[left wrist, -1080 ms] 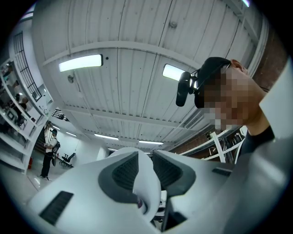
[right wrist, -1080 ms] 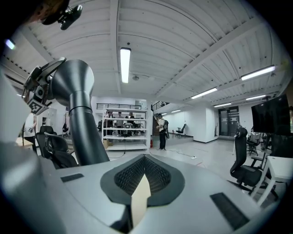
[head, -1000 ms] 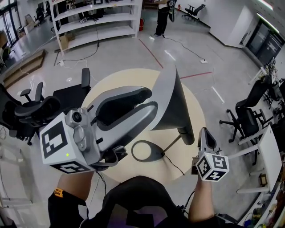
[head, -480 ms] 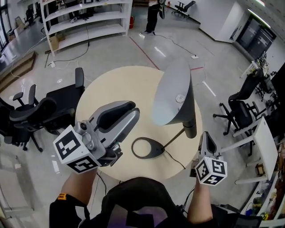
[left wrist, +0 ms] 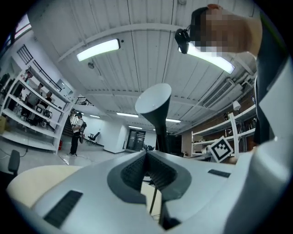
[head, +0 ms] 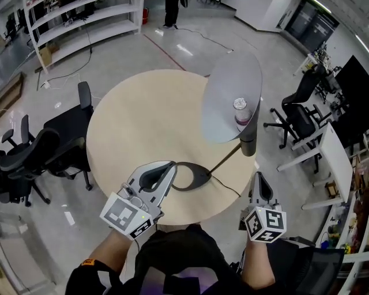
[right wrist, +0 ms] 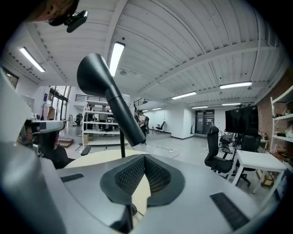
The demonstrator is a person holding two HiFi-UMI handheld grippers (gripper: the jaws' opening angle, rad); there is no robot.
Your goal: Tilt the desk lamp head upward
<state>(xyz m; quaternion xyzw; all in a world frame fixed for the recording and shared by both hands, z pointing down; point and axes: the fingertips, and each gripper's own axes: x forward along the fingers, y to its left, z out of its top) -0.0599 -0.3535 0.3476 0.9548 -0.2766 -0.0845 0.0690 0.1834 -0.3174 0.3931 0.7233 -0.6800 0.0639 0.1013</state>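
The grey desk lamp stands on the round beige table [head: 132, 115]. Its oval ring base [head: 187, 176] lies near the front edge, and a thin stem rises to the right. The cone head [head: 230, 95] turns its open face up toward me, with the bulb [head: 240, 109] showing. My left gripper [head: 169, 167] is shut and empty, with its tips just left of the base. My right gripper [head: 258, 176] is also shut and empty, below and right of the stem. The lamp head [left wrist: 153, 103] rises beyond the left gripper [left wrist: 146, 153]. The lamp head [right wrist: 91, 73] stands above and left of the right gripper [right wrist: 144, 156].
A black cable [head: 226, 188] runs from the base over the table's front edge. Office chairs [head: 34, 155] stand to the left and another chair [head: 294, 115] to the right. A white desk [head: 334, 167] is at the right, white shelves [head: 75, 23] far back, and a person [head: 172, 11] beyond.
My left gripper has dropped from up near the lamp head back to the table's front edge beside the base. The lamp head's open face and bulb now show. The right gripper barely moved.
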